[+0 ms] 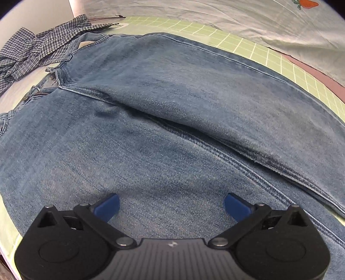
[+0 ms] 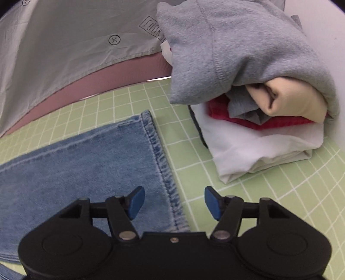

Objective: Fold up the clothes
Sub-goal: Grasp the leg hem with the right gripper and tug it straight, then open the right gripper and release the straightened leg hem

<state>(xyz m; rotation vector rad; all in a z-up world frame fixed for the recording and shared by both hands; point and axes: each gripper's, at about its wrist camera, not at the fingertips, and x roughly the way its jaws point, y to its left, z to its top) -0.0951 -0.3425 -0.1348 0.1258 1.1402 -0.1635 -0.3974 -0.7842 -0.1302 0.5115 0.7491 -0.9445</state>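
Both grippers gape wide and empty: left gripper (image 1: pixel 171 206) low in its frame over the thigh of the jeans (image 1: pixel 172 120), right gripper (image 2: pixel 172 202) astride the hem (image 2: pixel 160 155) at lower centre, placed, I judge, to lift each end.

Your left gripper (image 1: pixel 171 207) hangs over the jeans (image 1: pixel 163 120) with its blue fingers (image 1: pixel 107 206) spread wide, gripping nothing. Jeans cover most of the green grid mat (image 1: pixel 269 53). A checked shirt (image 1: pixel 36 51) sits crumpled at far left, with grey sheet (image 1: pixel 204 15) beyond.
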